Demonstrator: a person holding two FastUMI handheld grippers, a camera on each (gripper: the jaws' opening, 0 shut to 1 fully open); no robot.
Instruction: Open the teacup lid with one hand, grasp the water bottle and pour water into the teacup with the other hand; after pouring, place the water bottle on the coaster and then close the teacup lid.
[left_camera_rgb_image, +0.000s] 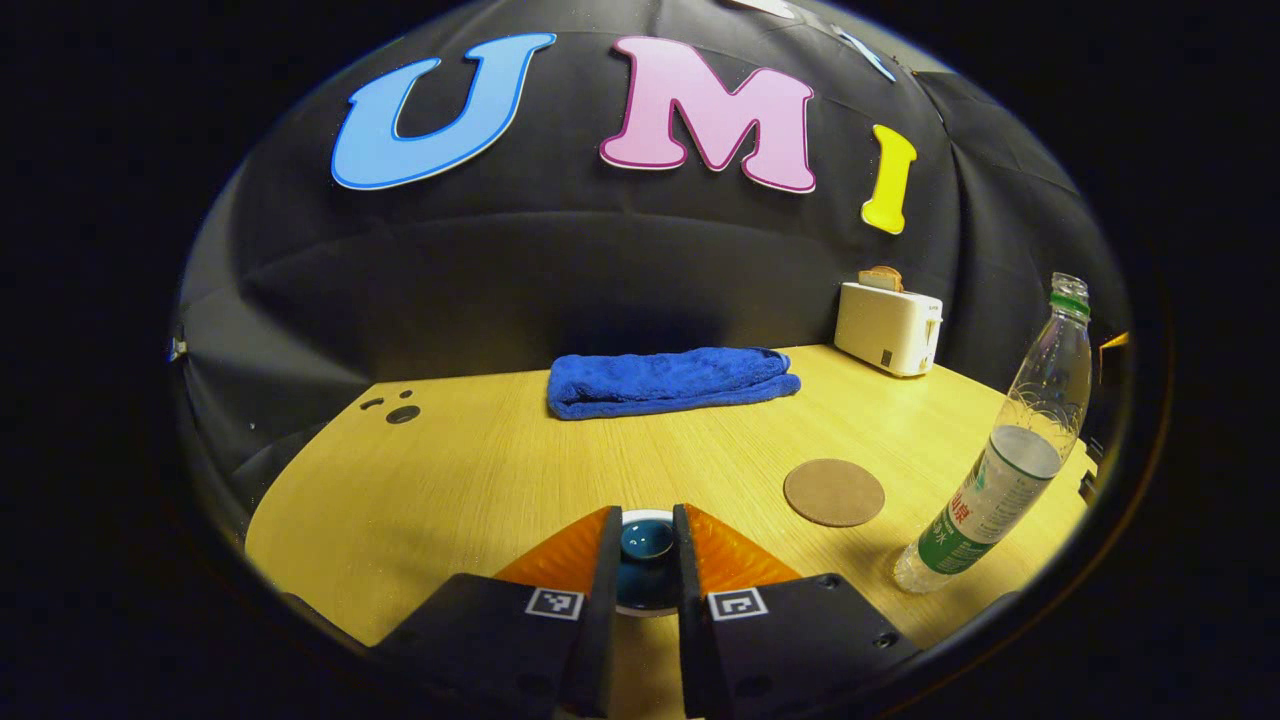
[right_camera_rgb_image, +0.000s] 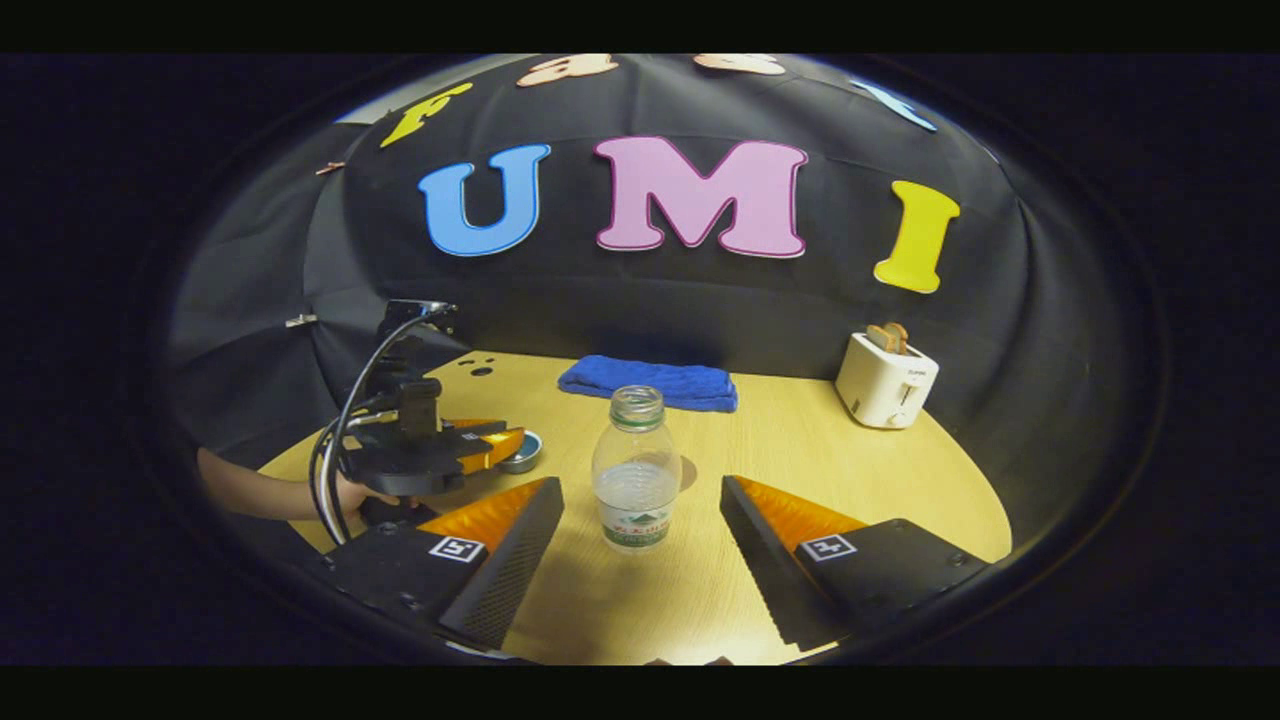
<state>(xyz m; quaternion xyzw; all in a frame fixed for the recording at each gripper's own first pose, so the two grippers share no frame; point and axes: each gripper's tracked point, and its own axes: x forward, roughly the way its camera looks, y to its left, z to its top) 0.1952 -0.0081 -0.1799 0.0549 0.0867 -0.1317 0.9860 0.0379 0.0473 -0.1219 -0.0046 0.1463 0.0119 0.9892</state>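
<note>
Left gripper (left_camera_rgb_image: 646, 560) fingers nearly closed around the teacup (left_camera_rgb_image: 646, 545), hiding its sides; contact unclear. Right gripper (right_camera_rgb_image: 640, 545) wide open, water bottle (right_camera_rgb_image: 636, 470) between its fingers, untouched, label illegible. Coaster (left_camera_rgb_image: 834, 492) right of teacup.

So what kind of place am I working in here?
Likely a staged recording booth, not a real kitchen: black cloth wall behind a light wooden table, with props like a white toaster and a folded blue towel.
</note>
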